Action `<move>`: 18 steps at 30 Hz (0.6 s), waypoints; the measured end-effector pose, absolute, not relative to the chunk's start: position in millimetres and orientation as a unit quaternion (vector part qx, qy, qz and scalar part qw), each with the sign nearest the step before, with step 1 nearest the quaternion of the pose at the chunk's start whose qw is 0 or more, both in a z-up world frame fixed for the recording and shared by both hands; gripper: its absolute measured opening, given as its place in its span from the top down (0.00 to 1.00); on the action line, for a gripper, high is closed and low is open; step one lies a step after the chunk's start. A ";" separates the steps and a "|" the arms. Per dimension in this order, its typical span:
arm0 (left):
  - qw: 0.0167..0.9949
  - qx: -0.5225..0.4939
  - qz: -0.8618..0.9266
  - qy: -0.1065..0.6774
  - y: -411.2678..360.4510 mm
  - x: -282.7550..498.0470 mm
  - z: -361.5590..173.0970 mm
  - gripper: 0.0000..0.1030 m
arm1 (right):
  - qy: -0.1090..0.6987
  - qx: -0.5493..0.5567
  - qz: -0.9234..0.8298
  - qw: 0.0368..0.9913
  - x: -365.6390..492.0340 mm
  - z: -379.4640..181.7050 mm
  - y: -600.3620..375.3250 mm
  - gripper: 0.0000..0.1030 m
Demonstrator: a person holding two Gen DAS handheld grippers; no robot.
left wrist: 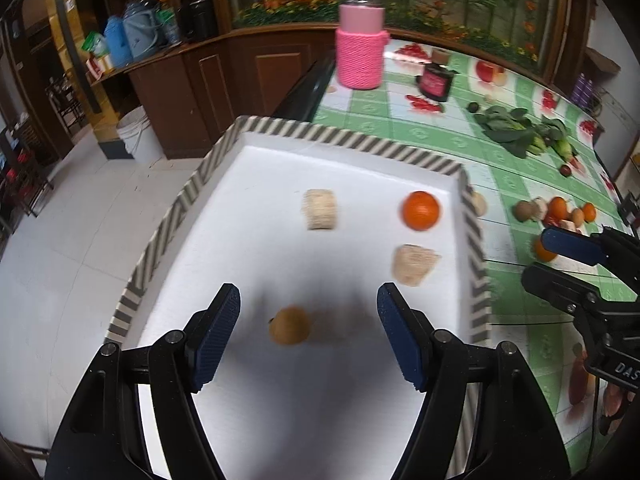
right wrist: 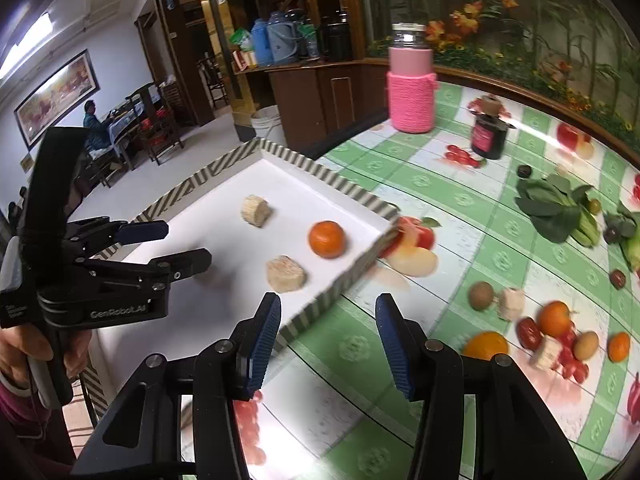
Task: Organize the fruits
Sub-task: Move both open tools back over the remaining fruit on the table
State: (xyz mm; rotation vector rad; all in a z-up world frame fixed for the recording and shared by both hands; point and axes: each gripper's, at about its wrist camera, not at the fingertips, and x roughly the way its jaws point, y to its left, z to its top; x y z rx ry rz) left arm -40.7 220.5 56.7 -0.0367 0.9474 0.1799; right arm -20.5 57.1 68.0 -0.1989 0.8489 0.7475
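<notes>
We have both grippers empty. The left gripper (left wrist: 308,332) hangs over the white tray (left wrist: 352,142) with its fingers (left wrist: 216,332) spread wide, and a small brown fruit (left wrist: 290,326) lies on the tray floor between them, untouched by either pad. Ahead of those fingers sit an orange (left wrist: 420,210) and two pale fruit chunks (left wrist: 320,210), all well apart from one another.

The right gripper (right wrist: 328,340) has its fingers parted with nothing between them, and it straddles the tray's striped rim above the tabletop (right wrist: 440,200). The loose pile still to be sorted, an orange (right wrist: 554,318), a brown round fruit (right wrist: 481,295) and pale chunks, lies ahead and to the right of its fingers.

We judge the step in hand to be fetching the next fruit from that pile. To do it well, we pick one piece at the edge of the pile, such as the brown round fruit, and close across its widest part so it cannot roll. We keep the left gripper clear of the brown fruit as it lifts away.
</notes>
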 end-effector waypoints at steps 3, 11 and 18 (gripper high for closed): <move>0.889 -0.010 0.079 0.451 206.9 -40.3 59.7 0.31 | 0.403 -0.086 0.344 0.843 -20.2 66.9 44.3 0.51; 0.894 0.010 0.053 0.445 167.7 -37.0 62.5 0.31 | 0.404 -0.064 0.322 0.854 -19.7 66.9 12.7 0.49; 0.895 0.015 0.033 0.445 142.2 -35.4 63.7 0.31 | 0.405 -0.050 0.307 0.860 -20.2 65.6 -11.2 0.45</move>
